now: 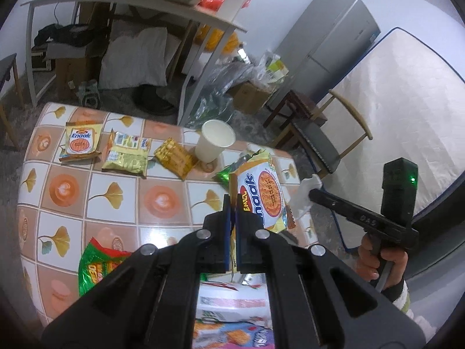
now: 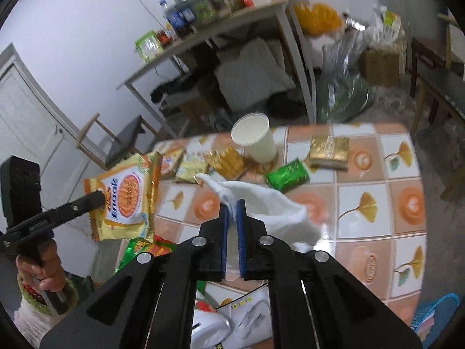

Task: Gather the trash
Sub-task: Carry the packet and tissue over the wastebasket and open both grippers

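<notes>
Both grippers loaded; left gripper (image 1: 232, 200) clamped on Enaak noodle packet (image 1: 266, 196), lifted off the table's right edge (image 1: 293, 160); right gripper (image 2: 232, 206) pinching white tissue (image 2: 273, 206) above open tiles; paper cup (image 2: 255, 138) near far edge.

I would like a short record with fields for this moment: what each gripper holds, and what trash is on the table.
left gripper: shut on yellow noodle packet, lifted off the table
right gripper: shut on white tissue, held above the table
table: tiled pattern cloth
on the table: paper cup, upright; green wrapper; gold packet; several yellow snack packets
</notes>
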`<state>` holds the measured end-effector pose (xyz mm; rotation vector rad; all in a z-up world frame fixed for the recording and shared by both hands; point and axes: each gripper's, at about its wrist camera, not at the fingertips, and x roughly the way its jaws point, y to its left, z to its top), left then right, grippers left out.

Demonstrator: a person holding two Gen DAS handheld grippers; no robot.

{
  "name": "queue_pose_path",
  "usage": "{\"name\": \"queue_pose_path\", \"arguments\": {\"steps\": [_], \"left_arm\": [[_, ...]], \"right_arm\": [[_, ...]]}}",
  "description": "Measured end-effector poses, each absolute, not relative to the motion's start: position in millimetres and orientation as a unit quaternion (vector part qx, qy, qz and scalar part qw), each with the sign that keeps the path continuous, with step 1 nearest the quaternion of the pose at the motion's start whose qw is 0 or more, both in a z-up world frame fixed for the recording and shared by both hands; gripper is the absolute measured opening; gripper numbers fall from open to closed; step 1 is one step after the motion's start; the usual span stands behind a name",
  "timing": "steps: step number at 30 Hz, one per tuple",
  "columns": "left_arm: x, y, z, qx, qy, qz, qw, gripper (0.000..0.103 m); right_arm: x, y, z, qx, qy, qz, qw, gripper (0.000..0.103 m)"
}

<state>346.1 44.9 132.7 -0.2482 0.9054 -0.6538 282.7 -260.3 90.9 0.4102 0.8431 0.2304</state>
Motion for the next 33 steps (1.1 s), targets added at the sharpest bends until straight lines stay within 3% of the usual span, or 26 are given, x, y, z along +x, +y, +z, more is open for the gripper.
{"name": "queue_pose_path", "arguments": {"steps": [7, 16, 23, 33], "left_arm": [[298, 18, 167, -0.099, 0.405, -0.342, 0.842, 0.001], [228, -69, 171, -0.060, 0.402, -0.411, 0.816, 0.001], [176, -167, 136, -0.020, 0.419, -0.461, 0.782, 0.001], [104, -341, 42, 0.081, 0.469, -0.505, 0.720, 0.001]], "right_arm": [[208, -296, 146, 0.204, 0.341, 0.092, 0.913, 0.006], [87, -370, 166, 0.230, 0.290, 0.031, 0.928, 0.006], [-4, -448, 136, 0.261, 0.290, -0.057, 0.919, 0.006], [-103, -544, 50, 0.316, 0.327, -0.192, 0.870, 0.006]]}}
